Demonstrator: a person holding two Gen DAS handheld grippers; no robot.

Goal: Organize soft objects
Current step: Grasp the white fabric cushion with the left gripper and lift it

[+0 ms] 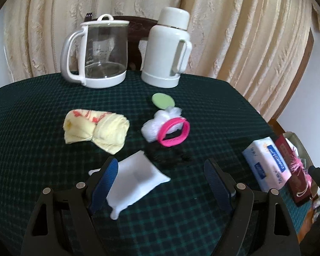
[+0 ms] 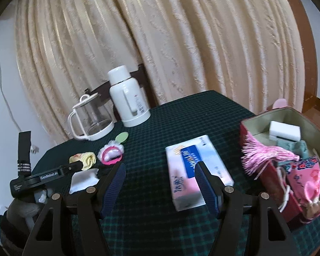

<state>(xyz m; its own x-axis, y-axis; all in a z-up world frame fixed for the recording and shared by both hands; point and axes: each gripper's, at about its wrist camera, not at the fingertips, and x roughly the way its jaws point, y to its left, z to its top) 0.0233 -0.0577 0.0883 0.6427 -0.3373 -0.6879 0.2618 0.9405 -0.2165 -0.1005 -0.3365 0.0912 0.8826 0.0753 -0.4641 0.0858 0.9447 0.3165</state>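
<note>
Left gripper (image 1: pixel 161 176) is hovering spread beside the white cloth (image 1: pixel 136 179) at lower centre; right gripper (image 2: pixel 160 178) is spread, empty. Risk: closing off-centre is likely pinching the tablecloth (image 1: pixel 32 111) too.

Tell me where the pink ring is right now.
The pink ring lies on the green checked tablecloth in the left wrist view, around a white fluffy puff, just nearer than the green round pad and right of the yellow rolled cloth.
</note>
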